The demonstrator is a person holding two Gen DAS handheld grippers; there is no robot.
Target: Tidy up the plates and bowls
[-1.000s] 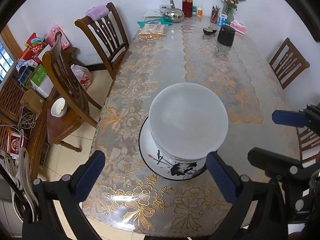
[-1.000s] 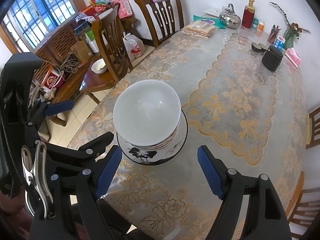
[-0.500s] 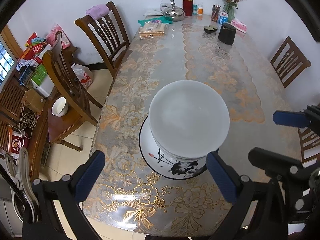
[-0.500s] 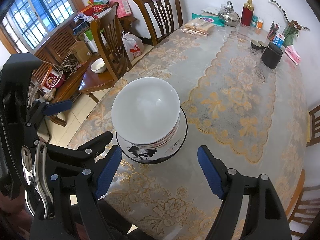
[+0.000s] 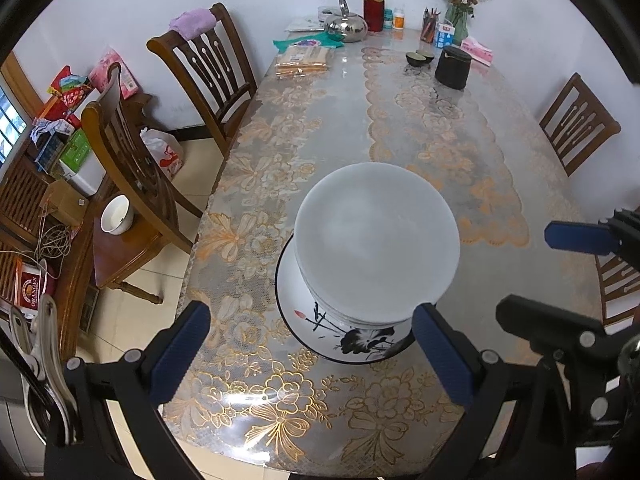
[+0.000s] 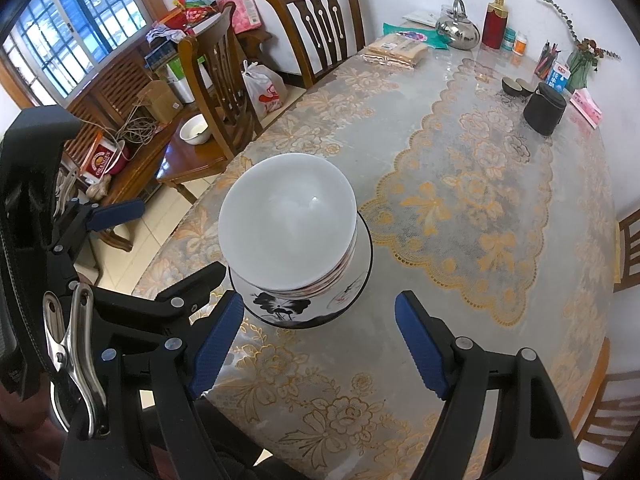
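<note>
Bowls, glossy white ceramic, sit nested in a stack (image 5: pixel 376 240) on a round white plate with an ink-painted lotus (image 5: pixel 320 332), near the worktop (image 5: pixel 440 140) edge, presumably gathered to save room. Left tongs (image 5: pixel 310 354) hang spread just before the plate, pinching nothing; right tongs (image 6: pixel 320 340) likewise gape empty. Only the right view reveals red-patterned rims under the top bowl; the left shows one right-hand blue pad beside the plate.
</note>
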